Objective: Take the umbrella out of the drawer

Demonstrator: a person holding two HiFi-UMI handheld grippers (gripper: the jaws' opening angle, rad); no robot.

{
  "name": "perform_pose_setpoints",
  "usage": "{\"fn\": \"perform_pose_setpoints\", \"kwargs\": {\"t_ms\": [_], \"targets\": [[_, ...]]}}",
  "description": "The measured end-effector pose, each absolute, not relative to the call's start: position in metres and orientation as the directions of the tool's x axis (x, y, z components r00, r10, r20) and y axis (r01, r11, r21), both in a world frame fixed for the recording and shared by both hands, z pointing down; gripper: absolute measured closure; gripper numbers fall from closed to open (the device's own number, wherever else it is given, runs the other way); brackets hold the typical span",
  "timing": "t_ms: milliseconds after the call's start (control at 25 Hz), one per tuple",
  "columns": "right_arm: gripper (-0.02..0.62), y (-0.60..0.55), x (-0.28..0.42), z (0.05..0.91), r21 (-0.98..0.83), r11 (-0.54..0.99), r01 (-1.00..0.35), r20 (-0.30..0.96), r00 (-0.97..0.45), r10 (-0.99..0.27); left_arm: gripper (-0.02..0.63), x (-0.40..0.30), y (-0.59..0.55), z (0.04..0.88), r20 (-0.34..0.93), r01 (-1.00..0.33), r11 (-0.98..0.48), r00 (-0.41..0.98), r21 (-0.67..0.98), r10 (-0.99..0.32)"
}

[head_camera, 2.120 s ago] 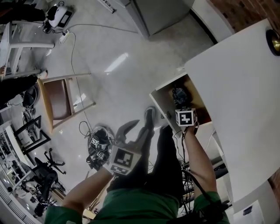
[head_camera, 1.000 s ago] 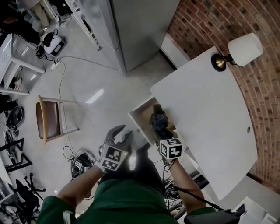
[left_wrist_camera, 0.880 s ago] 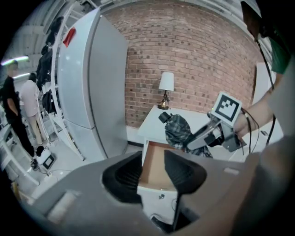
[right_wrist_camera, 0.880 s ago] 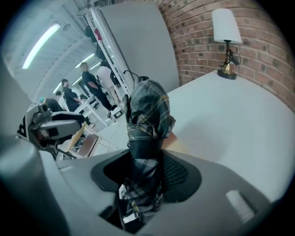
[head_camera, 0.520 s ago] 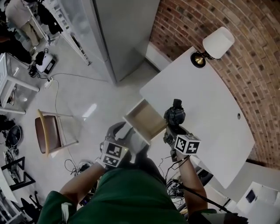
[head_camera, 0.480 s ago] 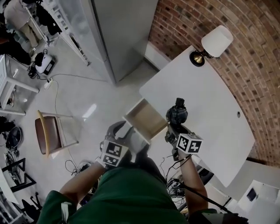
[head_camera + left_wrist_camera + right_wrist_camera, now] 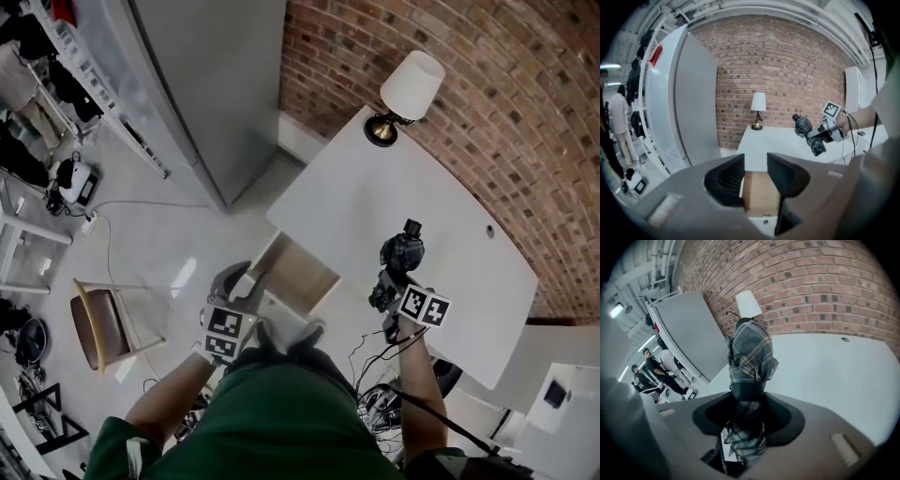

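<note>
Umbrella (image 7: 401, 253) is gripped in right tongs (image 7: 747, 397) over bench (image 7: 459, 234); left tongs (image 7: 755, 176) are held apart, empty, near drawer (image 7: 298, 272).

- Setting: a research lab or workshop hall with a mock home corner set up inside it.
- Home corner: a brick wall (image 7: 487, 84); a white table (image 7: 356, 187) beside it, with an open drawer (image 7: 298, 274); a lamp (image 7: 408, 82) with a white shade on the table's far corner.
- Lab side: a tall grey cabinet (image 7: 206, 75); open shelving (image 7: 89, 80) loaded with gear; a pale, glossy floor (image 7: 187, 244).
- Floor clutter: a loose cable (image 7: 141, 204) running to a small device (image 7: 75, 183); a wooden chair (image 7: 98, 323) standing apart.
- People (image 7: 654, 369) stand near the shelving, seen in the right gripper view.
</note>
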State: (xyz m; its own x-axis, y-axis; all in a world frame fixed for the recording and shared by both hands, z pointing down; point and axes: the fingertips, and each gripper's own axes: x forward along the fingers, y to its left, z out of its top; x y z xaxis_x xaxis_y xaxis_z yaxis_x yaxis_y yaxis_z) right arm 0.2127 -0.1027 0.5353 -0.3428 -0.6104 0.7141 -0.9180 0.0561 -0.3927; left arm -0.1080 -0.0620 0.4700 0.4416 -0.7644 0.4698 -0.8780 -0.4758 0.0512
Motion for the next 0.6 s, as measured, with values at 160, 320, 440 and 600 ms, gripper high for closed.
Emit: {"fn": "perform_pose_setpoints", "kwargs": {"t_ms": [160,320,440,600], "targets": [[0.405,-0.106,0.247,0.543,-0.406,0.019,-0.914,0.72,-0.333,-0.608,0.46,-0.09,-0.071,0.464,0.463,-0.888,-0.458,0.425,0.046,-0.778],[0.405,-0.109,0.282,0.556,-0.414,-0.014,-0.91,0.73,-0.322,-0.603,0.46,-0.066,-0.077,0.463,0.47,-0.887,-0.461,0.421,0.035,-0.775],[0.405,-0.109,0.308,0.569,-0.411,-0.041,-0.911,0.748,-0.311,-0.587,0.46,-0.05,-0.078,0.465,0.479,-0.885,-0.465,0.421,0.029,-0.77],[0.403,-0.106,0.341,0.591,-0.413,-0.084,-0.907,0.779,-0.304,-0.549,0.46,-0.027,-0.079,0.469,0.493,-0.884,-0.467,0.418,0.025,-0.763]]}}
